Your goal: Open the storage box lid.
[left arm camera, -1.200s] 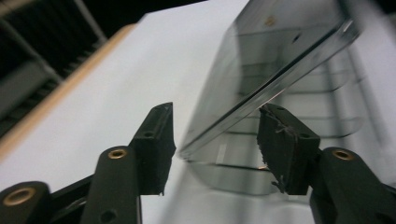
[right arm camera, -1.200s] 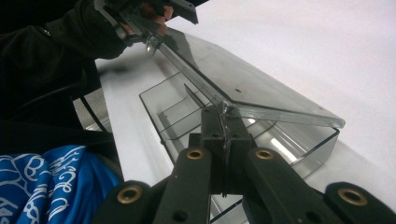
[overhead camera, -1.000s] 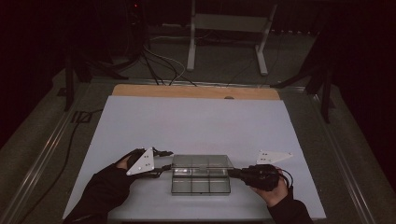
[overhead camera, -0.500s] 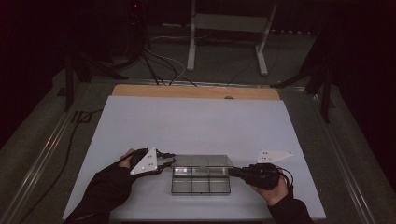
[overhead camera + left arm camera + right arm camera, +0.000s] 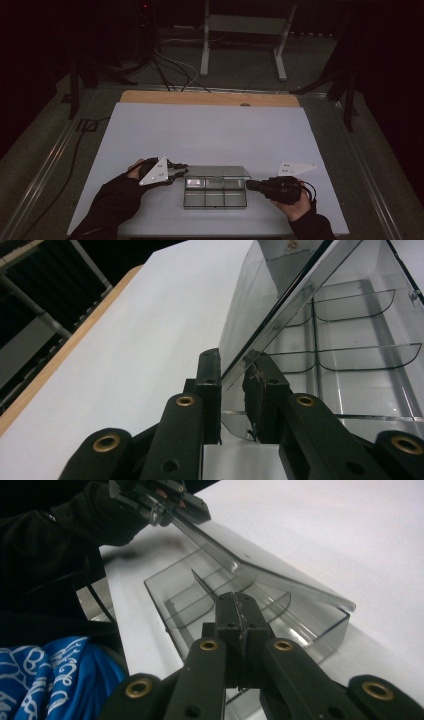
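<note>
While the lid is half raised, the risks stand as follows.
Box: clear compartment box sits on the white bench, near its front edge, between the hands.
Lid: lid tilted up, its corner between the left pads.
Left tool: left tool has just been closing, now pinching the lid.
Right tool: right tool shut, pressing on the box's right side.
Risk: slick plastic may slip free and drop; lifting harder could drag the box, should the brace give.
</note>
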### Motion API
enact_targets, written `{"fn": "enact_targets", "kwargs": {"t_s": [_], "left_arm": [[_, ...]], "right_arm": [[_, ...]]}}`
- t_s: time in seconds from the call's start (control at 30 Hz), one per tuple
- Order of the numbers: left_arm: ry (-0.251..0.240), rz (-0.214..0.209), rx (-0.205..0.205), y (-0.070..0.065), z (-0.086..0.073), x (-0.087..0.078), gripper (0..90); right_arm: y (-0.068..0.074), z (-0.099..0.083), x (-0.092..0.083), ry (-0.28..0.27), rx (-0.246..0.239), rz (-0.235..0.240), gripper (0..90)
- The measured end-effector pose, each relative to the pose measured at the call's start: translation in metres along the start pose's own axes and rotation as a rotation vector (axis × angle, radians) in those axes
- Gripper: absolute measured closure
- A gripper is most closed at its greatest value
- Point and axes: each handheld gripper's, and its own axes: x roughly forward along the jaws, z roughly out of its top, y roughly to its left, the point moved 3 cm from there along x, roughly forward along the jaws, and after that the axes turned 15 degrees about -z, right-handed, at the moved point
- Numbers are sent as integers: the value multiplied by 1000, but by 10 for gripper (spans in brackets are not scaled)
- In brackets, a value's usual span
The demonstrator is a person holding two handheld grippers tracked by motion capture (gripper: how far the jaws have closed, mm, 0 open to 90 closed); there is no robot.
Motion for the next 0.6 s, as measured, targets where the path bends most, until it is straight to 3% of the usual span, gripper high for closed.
{"fn": "enact_targets", "kwargs": {"t_s": [0.23, 0.43, 0.53, 0.6], "left_arm": [[0, -7, -12, 1, 0, 0, 799], [1, -13, -23, 1, 0, -1, 799], [-1, -16, -28, 2, 0, -1, 799], [-1, -20, -35, 2, 0, -1, 799]], "right_arm": [[-13, -11, 0, 53, -2, -44, 880], [-25, -18, 5, 88, 26, -57, 641], [-30, -22, 9, 89, 31, -92, 543], [-30, -20, 9, 65, 16, -132, 429]]}}
